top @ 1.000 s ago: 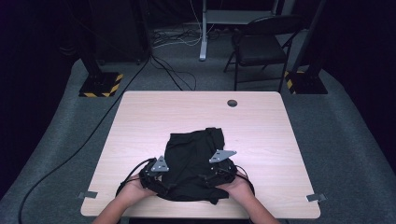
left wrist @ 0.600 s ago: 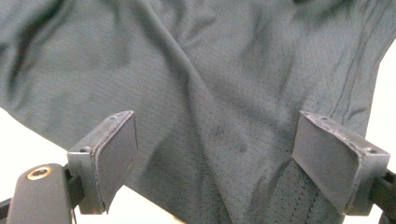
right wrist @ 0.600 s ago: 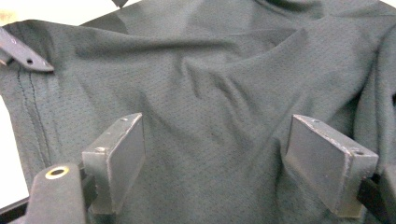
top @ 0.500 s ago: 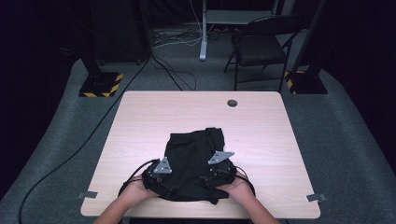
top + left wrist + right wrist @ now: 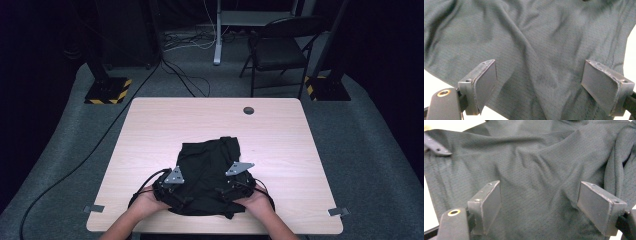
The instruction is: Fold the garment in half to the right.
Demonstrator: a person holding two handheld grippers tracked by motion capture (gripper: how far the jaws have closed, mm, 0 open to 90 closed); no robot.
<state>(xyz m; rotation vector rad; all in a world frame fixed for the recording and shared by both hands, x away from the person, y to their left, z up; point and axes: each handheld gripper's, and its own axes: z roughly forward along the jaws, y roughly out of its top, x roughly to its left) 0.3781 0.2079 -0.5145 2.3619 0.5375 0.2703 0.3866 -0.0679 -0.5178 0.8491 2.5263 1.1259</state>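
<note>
Pale wood desk, round hole near far edge. Black mesh garment crumpled at near middle. Left gripper and right gripper: jaws wide apart over cloth, gripping nothing. Grey carpet, folding chair, cables beyond.

This looks like a lab or test room. One wood counter stands alone on grey carpet. Around it are dark walls, black stands with yellow-striped feet, loose cables and a folding chair.
</note>
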